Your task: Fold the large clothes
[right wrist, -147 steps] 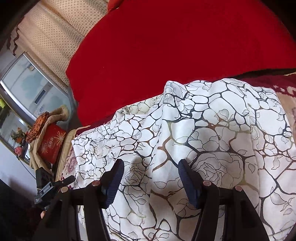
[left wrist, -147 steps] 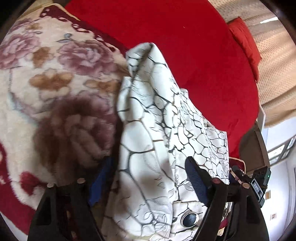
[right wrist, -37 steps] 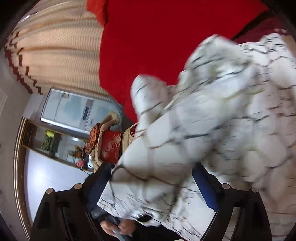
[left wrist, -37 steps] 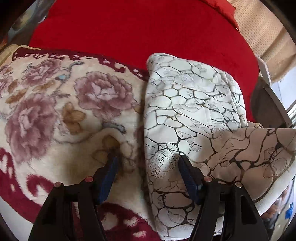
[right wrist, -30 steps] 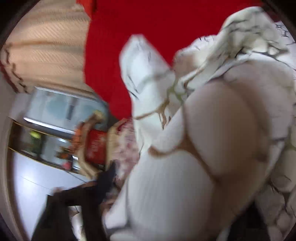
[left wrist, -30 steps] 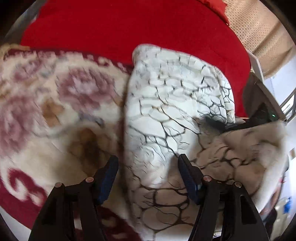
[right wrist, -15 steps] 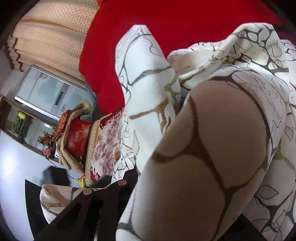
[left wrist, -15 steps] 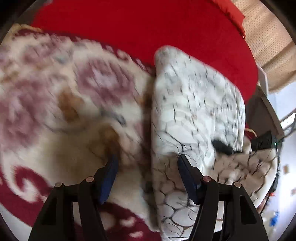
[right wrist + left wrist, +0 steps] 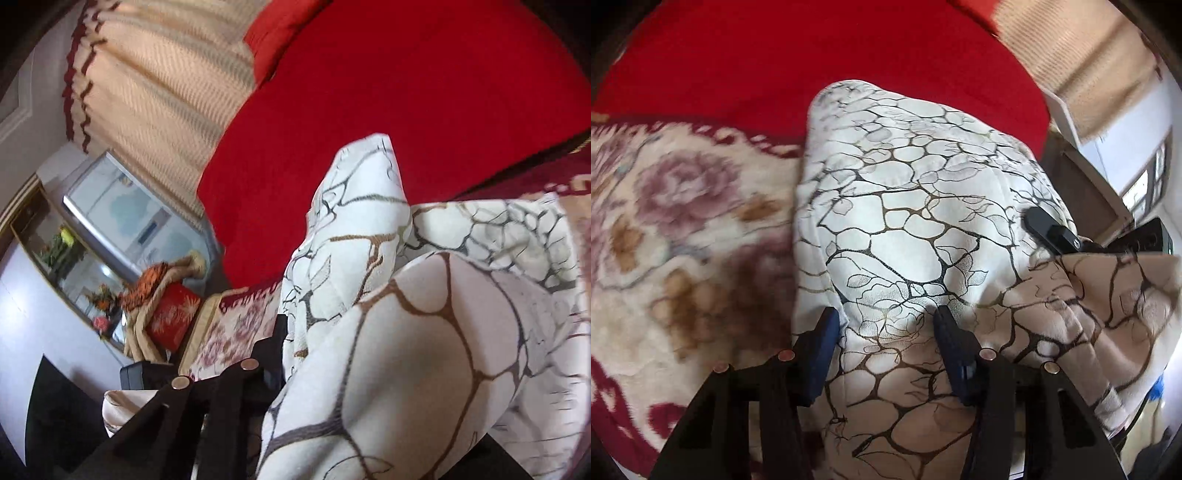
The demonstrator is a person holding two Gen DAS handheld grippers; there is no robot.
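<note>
The garment (image 9: 916, 206) is white with a black and brown crackle print and lies folded on a floral blanket. My left gripper (image 9: 884, 325) is open, its blue-padded fingers (image 9: 822, 343) resting on the near end of the fabric. My right gripper (image 9: 369, 369) is shut on a bunched fold of the same garment (image 9: 406, 332), held up close to its camera; only its left finger (image 9: 221, 387) shows. From the left wrist view the right gripper's finger (image 9: 1049, 230) lies on the cloth's right side, with the lifted fold (image 9: 1108, 295) below it.
A floral cream and maroon blanket (image 9: 683, 240) covers the near bed. A red sheet (image 9: 812, 55) lies behind, with a red pillow (image 9: 280, 29). A beige curtain (image 9: 155, 85), a cabinet (image 9: 122, 221) and a red box (image 9: 170, 317) stand off the bed's side.
My left gripper slid right onto the garment's near end. My right gripper has lifted a fold of the garment, which now covers most of its view.
</note>
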